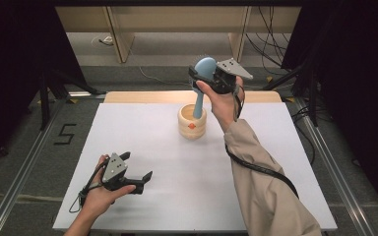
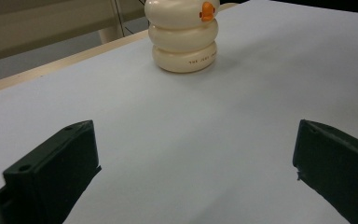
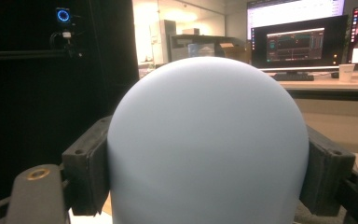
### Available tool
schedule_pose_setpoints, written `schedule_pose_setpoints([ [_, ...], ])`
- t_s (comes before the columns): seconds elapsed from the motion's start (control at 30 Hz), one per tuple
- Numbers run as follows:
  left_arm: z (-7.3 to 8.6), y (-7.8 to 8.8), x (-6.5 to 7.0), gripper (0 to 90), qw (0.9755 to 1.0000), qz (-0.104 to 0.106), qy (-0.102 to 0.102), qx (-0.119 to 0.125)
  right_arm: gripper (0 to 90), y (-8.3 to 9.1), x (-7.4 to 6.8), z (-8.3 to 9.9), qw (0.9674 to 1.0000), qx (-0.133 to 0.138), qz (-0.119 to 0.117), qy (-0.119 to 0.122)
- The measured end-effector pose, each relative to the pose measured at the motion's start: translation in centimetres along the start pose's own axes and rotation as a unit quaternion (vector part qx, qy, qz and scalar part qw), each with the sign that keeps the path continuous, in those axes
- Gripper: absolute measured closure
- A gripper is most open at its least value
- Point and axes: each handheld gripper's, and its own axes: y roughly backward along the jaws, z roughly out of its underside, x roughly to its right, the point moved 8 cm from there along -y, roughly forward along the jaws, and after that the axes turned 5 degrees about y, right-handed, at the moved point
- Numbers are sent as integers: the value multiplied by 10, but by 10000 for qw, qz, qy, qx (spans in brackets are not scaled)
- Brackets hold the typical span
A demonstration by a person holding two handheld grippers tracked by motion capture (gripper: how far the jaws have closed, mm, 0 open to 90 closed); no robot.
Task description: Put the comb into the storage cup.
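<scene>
High view first: the right gripper (image 1: pixel 207 78) is raised above the far middle of the white table (image 1: pixel 142 147), its jaws clamped on the rounded blue head of a spoon-like utensil (image 1: pixel 204 68). The utensil's wooden handle slants down into a cream ribbed holder (image 1: pixel 192 123) that stands on the table near its far edge. The left gripper (image 1: pixel 145 179) rests low on the near left of the table, well apart from the holder, with nothing in it. A "5" (image 1: pixel 65 133) is marked in dark tape on the floor left of the table.

Left gripper view: both black jaws stand wide apart over bare table. Beyond them sits the holder (image 2: pixel 183 35), three stacked cream rings with a small orange mark (image 2: pixel 207 11) near the top. Tiny print runs around the bottom ring; I read "THE" at its start, the rest is too small.

Right gripper view: the blue head (image 3: pixel 207 140) bulges between the two pads (image 3: pixel 86 165), which press on its sides. Monitors glow behind, their text unreadable.

My worry is that smooth dome: pinched on a curve, it could squirt out of the jaws. Nothing steadies the holder, so a handle dragged sideways against its rim could tip it or slide it toward the table's far edge.
</scene>
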Motion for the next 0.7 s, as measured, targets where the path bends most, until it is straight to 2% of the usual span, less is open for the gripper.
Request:
schedule_pose_setpoints([
  [0.7,0,0,0,0,10000,-7,8,7,204,-6,1,6,10000,-36,35,-21],
])
